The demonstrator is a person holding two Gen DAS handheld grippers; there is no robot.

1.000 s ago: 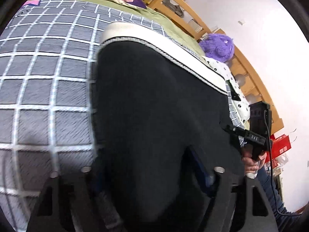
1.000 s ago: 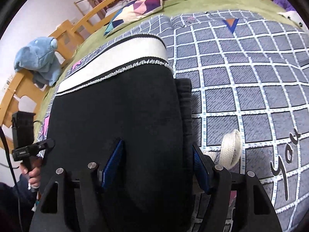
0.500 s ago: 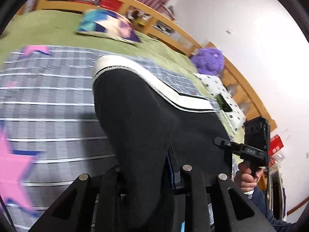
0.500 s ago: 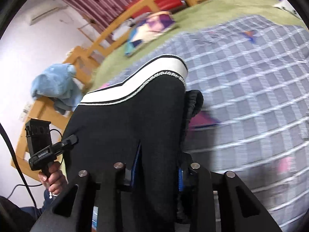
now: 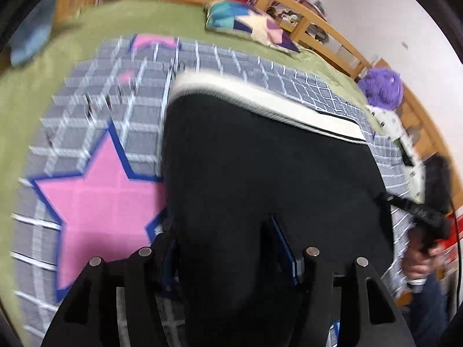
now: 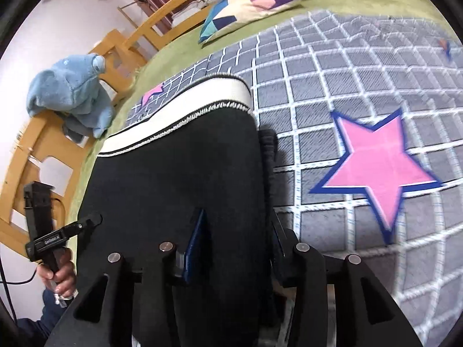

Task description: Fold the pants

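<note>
Both grippers pinching pants (image 5: pixel 260 173) | left gripper (image 5: pixel 228 248) | right gripper (image 6: pixel 235 237)

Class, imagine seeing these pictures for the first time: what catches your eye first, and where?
The black pants with a white waistband fill the middle, gripped by the left tongs and right tongs. A pink star brightens the grid blanket to their right; a blue plush toy sits far left.

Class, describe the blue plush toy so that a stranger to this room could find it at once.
Start at the green-covered bed and go to its orange wooden rail by the white wall. The fluffy pale-blue plush toy is slumped over that rail; the other soft toy nearby is purple, and the cushion is flat and multicoloured.
</note>
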